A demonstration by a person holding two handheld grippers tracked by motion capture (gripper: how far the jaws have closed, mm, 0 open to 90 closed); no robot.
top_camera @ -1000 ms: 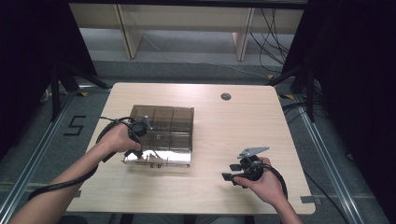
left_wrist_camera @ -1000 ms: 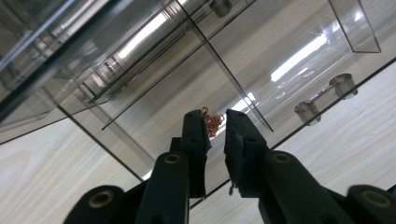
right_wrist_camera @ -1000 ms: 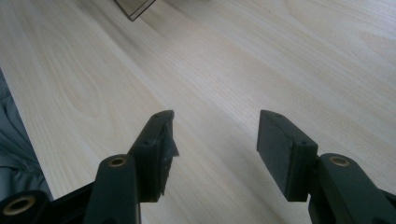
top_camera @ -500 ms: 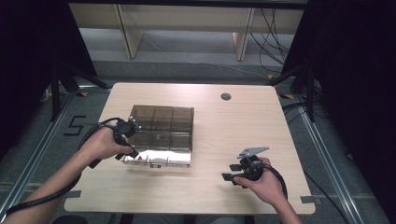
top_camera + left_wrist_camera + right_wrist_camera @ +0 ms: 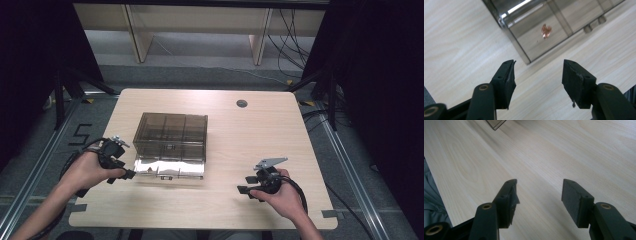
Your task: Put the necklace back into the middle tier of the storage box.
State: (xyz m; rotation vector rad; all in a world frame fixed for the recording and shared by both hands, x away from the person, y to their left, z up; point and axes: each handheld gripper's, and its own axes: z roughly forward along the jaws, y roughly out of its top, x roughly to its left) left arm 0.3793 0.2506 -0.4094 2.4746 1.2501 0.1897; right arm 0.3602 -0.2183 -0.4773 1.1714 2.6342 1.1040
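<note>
So the smoky clear box (image 5: 171, 144) is sitting left of the tabletop (image 5: 260, 125) centre; the left tool (image 5: 120, 172) is hovering just off its 8 o'clock corner, jaws gaping, nothing in them, and the right tool (image 5: 246, 185) is idling at 4 o'clock, also wide apart

Box (image 5: 544, 32): far side cut off by the frame edge — copper-coloured speck (image 5: 546, 30) inside too blurred to identify.
</note>
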